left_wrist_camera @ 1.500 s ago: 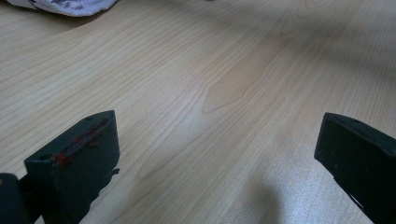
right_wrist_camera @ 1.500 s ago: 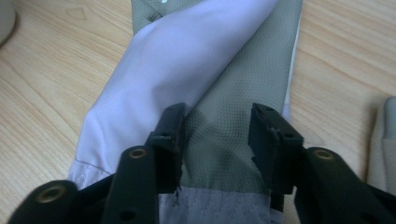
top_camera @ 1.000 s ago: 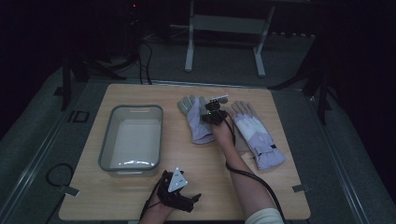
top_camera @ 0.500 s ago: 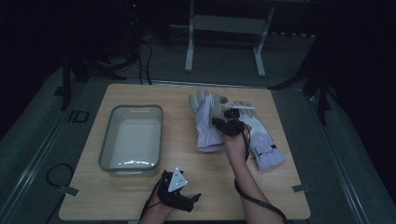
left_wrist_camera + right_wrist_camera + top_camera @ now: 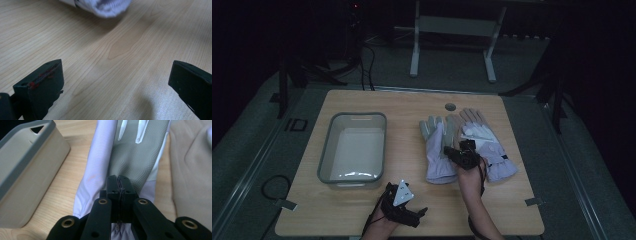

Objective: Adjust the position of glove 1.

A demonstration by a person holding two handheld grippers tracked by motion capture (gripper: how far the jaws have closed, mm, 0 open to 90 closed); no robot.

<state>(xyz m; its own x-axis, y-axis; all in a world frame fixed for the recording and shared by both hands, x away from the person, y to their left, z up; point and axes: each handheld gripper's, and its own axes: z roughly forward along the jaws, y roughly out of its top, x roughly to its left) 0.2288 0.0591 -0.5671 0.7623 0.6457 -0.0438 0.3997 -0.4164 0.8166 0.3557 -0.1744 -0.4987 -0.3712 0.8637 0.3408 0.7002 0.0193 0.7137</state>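
High view: two gloves lie side by side on the tabletop [image 5: 412,105], the left glove [image 5: 437,152] and the right glove [image 5: 484,142], both outside the empty bin [image 5: 353,150]. The right tongs [image 5: 462,154] sit over the gloves; the left tongs [image 5: 404,210] rest near the front edge.

Left gripper view: the jaws stand wide over bare wood, holding nothing.

Right gripper view: the jaws are pressed together above the left glove [image 5: 130,157], seemingly gripping nothing. By my reading, nothing is binned yet; both gloves remain.
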